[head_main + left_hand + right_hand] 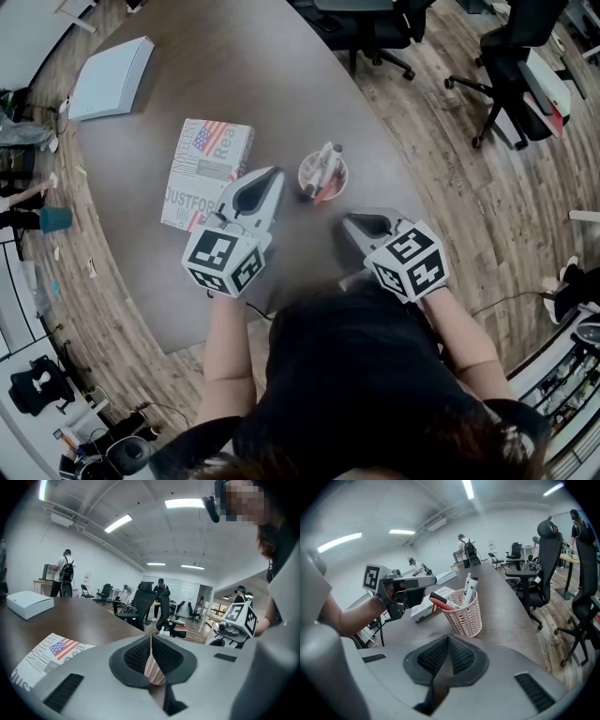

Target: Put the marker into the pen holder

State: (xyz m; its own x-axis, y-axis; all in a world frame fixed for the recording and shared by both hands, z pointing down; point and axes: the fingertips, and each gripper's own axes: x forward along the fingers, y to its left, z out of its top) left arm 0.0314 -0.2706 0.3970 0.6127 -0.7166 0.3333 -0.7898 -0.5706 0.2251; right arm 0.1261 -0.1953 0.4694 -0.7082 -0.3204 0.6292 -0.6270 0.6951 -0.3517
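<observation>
Leaning in the mid-frame pen holder (pixel 339 180), markers (pixel 324 161) sit nearest your left gripper (pixel 271 180); its jaws and the right gripper's (pixel 350 223) are pressed together, empty.

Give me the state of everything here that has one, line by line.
left gripper: shut, empty.
right gripper: shut, empty.
pen holder: upright, holding markers.
red marker: in the holder, tilted over its rim.
white box: closed, lying flat.

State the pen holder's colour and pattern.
The round pen holder is pale pink with an open lattice wall; the right gripper view shows it best.
</observation>
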